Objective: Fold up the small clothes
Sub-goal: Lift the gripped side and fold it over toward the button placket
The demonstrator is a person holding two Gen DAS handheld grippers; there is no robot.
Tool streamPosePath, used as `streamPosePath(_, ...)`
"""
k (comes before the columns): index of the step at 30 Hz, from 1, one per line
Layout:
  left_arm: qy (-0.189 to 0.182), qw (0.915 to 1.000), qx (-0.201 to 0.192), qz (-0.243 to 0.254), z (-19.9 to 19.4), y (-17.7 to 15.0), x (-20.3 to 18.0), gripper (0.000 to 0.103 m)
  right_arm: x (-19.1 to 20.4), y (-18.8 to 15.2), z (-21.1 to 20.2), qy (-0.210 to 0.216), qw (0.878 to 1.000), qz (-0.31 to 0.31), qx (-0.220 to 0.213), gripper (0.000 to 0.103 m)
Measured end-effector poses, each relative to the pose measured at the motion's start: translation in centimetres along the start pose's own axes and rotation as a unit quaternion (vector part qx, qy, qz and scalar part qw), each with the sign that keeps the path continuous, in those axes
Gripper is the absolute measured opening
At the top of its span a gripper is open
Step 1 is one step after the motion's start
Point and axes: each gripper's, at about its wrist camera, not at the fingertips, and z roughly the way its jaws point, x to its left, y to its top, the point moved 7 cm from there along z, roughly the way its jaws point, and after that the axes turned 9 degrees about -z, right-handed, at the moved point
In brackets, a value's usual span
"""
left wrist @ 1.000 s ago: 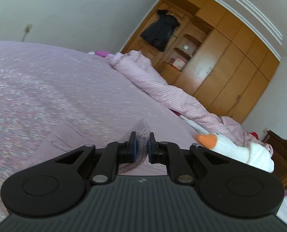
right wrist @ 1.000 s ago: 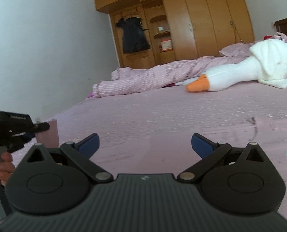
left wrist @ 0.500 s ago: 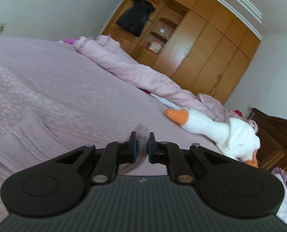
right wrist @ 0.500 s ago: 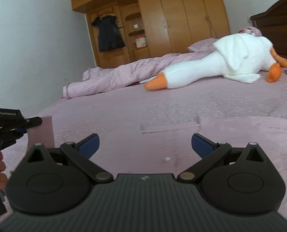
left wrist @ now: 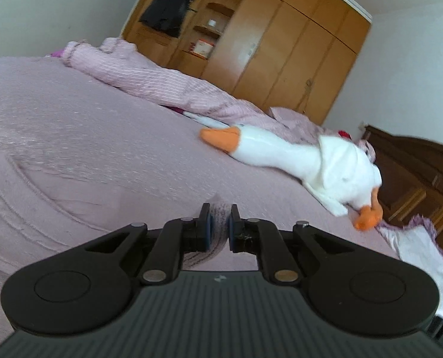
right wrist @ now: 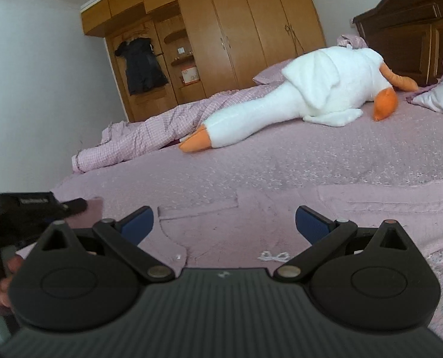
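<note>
Here, left gripper (left wrist: pixel 220 223) pinching edge of soft, light pink knit garment (right wrist: pixel 251 223) lying on pink bedspread (right wrist: pixel 325 155); right gripper (right wrist: pixel 224 223) hovering, jaws apart. Limp cloth: judged best held at hems.

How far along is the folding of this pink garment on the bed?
Done: little that shows; the pink garment mostly lies flat on the bed. In hand: the left tool pinches one lifted edge. Left: the fold itself; the right tool is open, holding nothing.
</note>
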Motion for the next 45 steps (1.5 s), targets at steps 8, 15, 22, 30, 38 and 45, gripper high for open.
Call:
streamPosePath(8, -0.016, 0.9992, 0.023, 0.028, 2.4, -3.6, -5.8, 0.011, -3.8, 1.1, 0.1, -0.026, 1.0, 0.008, -0.009, 0.103)
streamPosePath(15, -0.037, 0.9977, 0.041, 0.041, 5.1, -7.5, -10.9, 0.011, -7.8, 1.3, 0.2, -0.054, 0.998, 0.009, 0.007, 0.103)
streamPosePath(22, -0.055, 0.9966, 0.045, 0.041, 6.8, -9.3, -14.0, 0.011, -11.4, 0.2, 0.0, -0.076, 0.995, 0.058, 0.031, 0.103)
streamPosePath(30, -0.086, 0.9917, 0.053, 0.08, 6.8, -11.5, -17.2, 0.012, -12.8, -0.1, -0.1, -0.085, 0.993, 0.075, 0.039, 0.103)
streamPosePath(38, -0.083, 0.9902, 0.069, 0.088, 8.0, -14.4, -17.0, 0.012, -13.3, 0.1, -0.2, -0.107, 0.992, 0.047, 0.044, 0.103)
streamPosePath(45, -0.077, 0.9884, 0.079, 0.104, 9.4, -16.6, -16.2, 0.012, -13.9, -0.3, -0.3, -0.116, 0.99, 0.051, 0.054, 0.103)
